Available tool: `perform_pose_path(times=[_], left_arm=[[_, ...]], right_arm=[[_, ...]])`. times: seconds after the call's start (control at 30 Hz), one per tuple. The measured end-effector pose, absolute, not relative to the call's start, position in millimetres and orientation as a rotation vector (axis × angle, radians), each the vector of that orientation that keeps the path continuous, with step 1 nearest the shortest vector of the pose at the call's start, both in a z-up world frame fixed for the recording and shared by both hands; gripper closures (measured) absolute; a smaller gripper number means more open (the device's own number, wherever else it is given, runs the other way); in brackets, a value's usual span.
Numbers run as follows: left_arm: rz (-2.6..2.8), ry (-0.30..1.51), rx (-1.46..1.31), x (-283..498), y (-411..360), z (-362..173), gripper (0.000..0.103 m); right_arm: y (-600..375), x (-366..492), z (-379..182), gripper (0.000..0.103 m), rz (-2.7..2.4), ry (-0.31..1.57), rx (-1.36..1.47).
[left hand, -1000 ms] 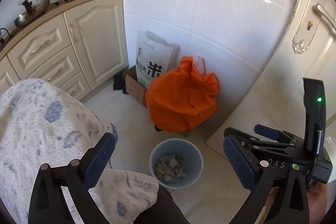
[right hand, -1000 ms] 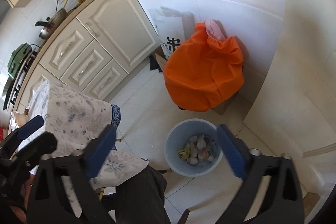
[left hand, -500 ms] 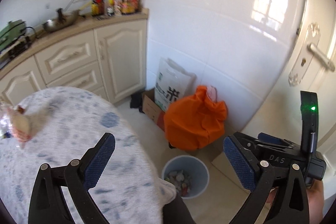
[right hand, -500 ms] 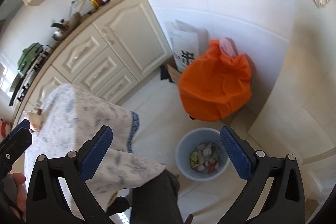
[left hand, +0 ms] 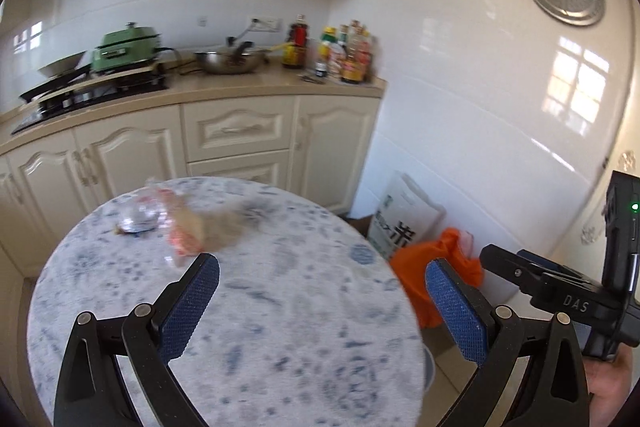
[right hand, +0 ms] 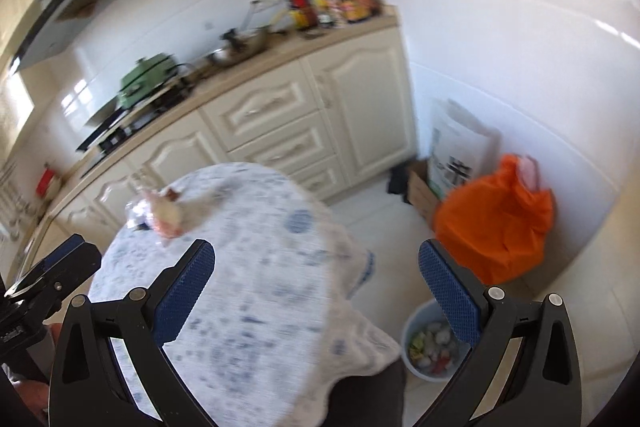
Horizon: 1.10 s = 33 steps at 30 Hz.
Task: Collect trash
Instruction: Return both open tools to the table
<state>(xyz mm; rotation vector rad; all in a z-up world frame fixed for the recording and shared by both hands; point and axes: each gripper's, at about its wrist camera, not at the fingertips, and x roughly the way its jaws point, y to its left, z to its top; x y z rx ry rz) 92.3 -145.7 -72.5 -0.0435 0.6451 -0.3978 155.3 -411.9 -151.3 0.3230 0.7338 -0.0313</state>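
A round table with a blue-flecked white cloth [left hand: 260, 307] carries a blurred pile of trash: a pink and beige wrapper [left hand: 186, 231] and a clear crumpled plastic piece [left hand: 138, 217] at its far left. The trash also shows in the right wrist view [right hand: 166, 215]. A blue waste bin [right hand: 430, 347] with scraps stands on the floor right of the table. My left gripper [left hand: 322, 303] is open and empty above the table. My right gripper [right hand: 316, 291] is open and empty above the table's right edge.
An orange bag [right hand: 496, 223], a white printed sack [right hand: 460, 151] and a cardboard box [right hand: 420, 187] stand by the tiled wall. Cream cabinets [left hand: 236, 135] with a stove, a green cooker [left hand: 126, 49], a wok and bottles run behind the table.
Both views have swung up and left from the bin on the floor to the table top. The trash pile has come into view. Both grippers stay open.
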Motion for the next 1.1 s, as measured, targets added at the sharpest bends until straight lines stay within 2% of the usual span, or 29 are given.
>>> perform_pose_path(times=[0.3,0.63,1.1], left_arm=[[-0.222,0.624,-0.145,83,-54,-65,0.001],[-0.066,0.605,-0.143,81,-10,-69,0.001],[0.009,0.715,-0.116,155,24,-113,0.001]], right_arm=[[-323,191,-138,0.0,0.127,0.726,0.231],[-243,222,-132,0.0,0.248,0.722,0.11],[-188,297,-200,0.0,0.305,0.863,0.02]])
